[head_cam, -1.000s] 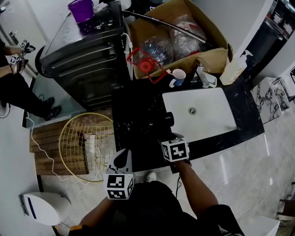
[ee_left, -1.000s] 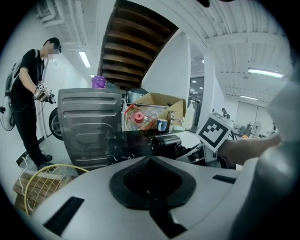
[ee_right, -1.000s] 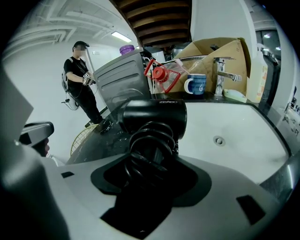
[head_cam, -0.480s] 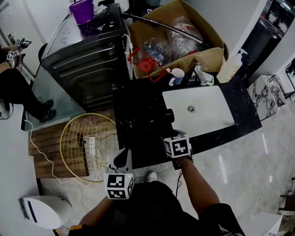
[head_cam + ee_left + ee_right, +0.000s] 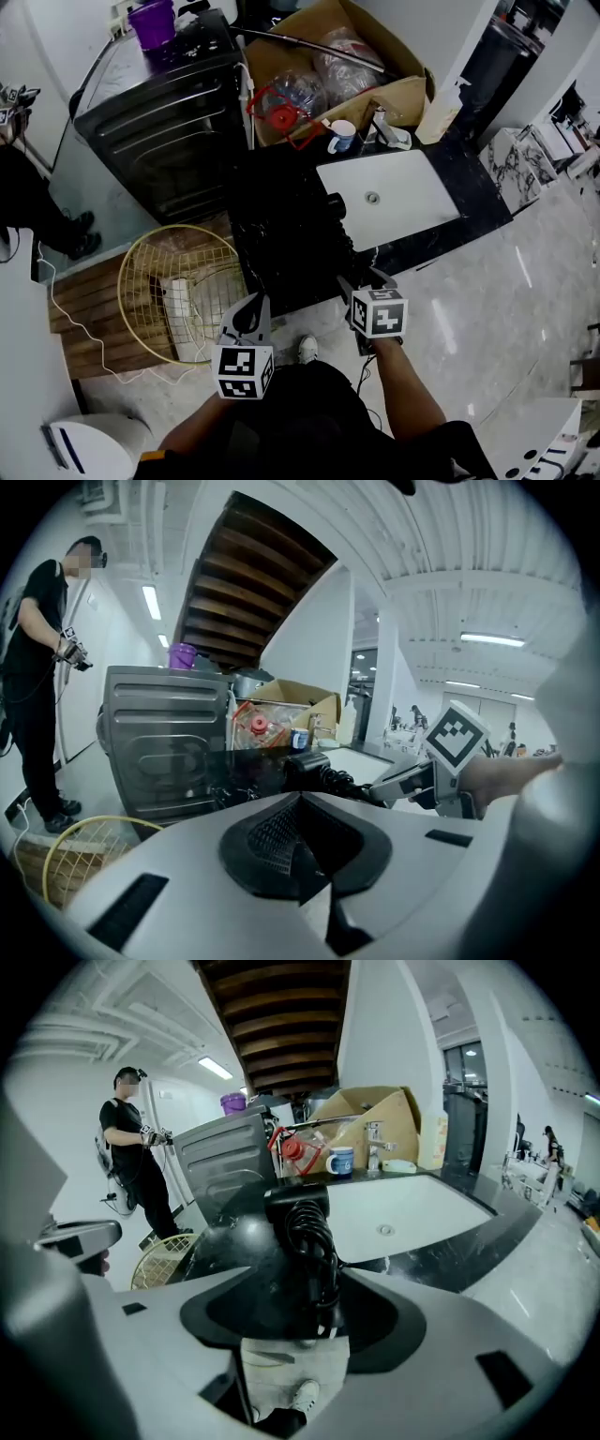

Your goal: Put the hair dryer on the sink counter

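Observation:
The black hair dryer (image 5: 319, 220) lies on the black marble counter (image 5: 281, 277), just left of the white sink basin (image 5: 403, 202). In the right gripper view the hair dryer (image 5: 295, 1206) lies ahead of the jaws with its coiled cord (image 5: 314, 1246) draped toward me. My right gripper (image 5: 364, 279) hangs at the counter's front edge, clear of the dryer, open and empty. To its left and lower, my left gripper (image 5: 251, 305) is off the counter's front with its fingers together and nothing in them. The right gripper (image 5: 417, 780) also shows in the left gripper view.
A black metal cabinet (image 5: 159, 122) with a purple bucket (image 5: 155, 21) stands left of the counter. Behind it is a cardboard box (image 5: 375, 56) of bottles. A mug (image 5: 339, 134), tap (image 5: 384, 131) and soap bottle (image 5: 439, 108) line the sink's back. A wire basket (image 5: 178, 291) sits on the floor; a person (image 5: 19, 187) stands far left.
My right gripper has drawn back from the hair dryer to the counter's front edge. The dryer stays on the counter. The left gripper has hardly moved.

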